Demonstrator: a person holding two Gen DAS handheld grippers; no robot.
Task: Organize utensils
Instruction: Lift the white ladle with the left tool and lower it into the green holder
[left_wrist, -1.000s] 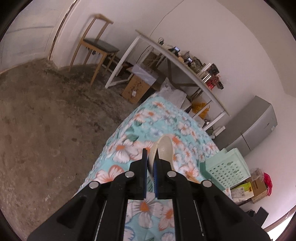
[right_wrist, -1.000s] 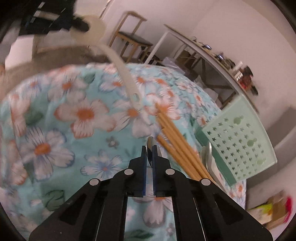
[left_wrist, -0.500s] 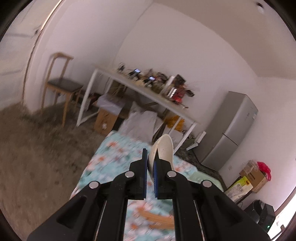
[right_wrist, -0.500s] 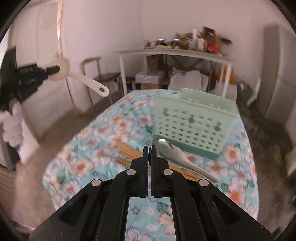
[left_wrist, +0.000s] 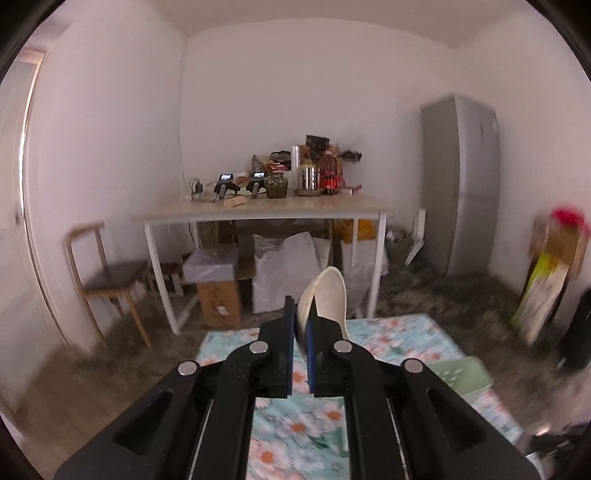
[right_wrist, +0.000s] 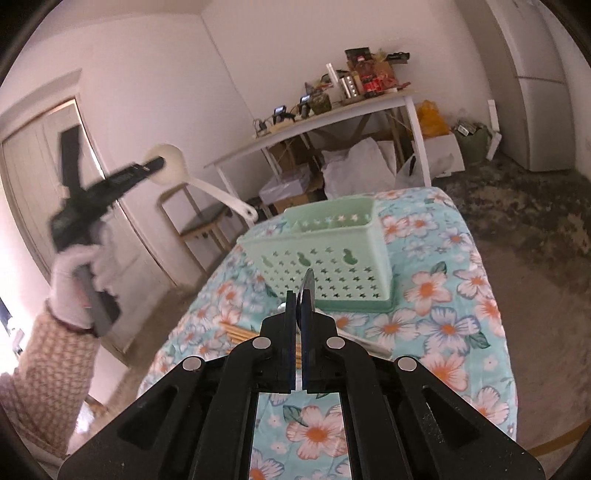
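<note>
Above the near end of the flowered tablecloth (right_wrist: 443, 295), both grippers are sitting higher than a second ago: in the left wrist view the cloth was filling the lower frame then, and now only a strip of it is showing below the white desk (left_wrist: 258, 214), the chair (left_wrist: 110, 273) and the grey fridge (left_wrist: 461, 177), with the horizon level instead of tilted. The left gripper (left_wrist: 301, 325) is pinching the bowl of a cream ladle (left_wrist: 325, 299) between its pads, as it was before; seen from the right wrist, that left gripper (right_wrist: 155, 162) is hanging in the air at far left, held by a white-gloved hand (right_wrist: 81, 273), and the ladle (right_wrist: 207, 188) is running its long axis down and to the right, bowl up at the jaws and handle end pointing toward the mint-green basket (right_wrist: 325, 258). The right gripper (right_wrist: 298, 306) is pressed together on a metal spoon (right_wrist: 307, 291), whose bowl is standing edge-on and upright above the fingertips, pointing toward the basket's near wall. A second ago this spoon was low over the cloth beside the wooden chopsticks (right_wrist: 240, 332); now the chopsticks are lying on the cloth below and left of the jaws, and the basket is sitting upright in mid-frame rather than skewed at right.
</note>
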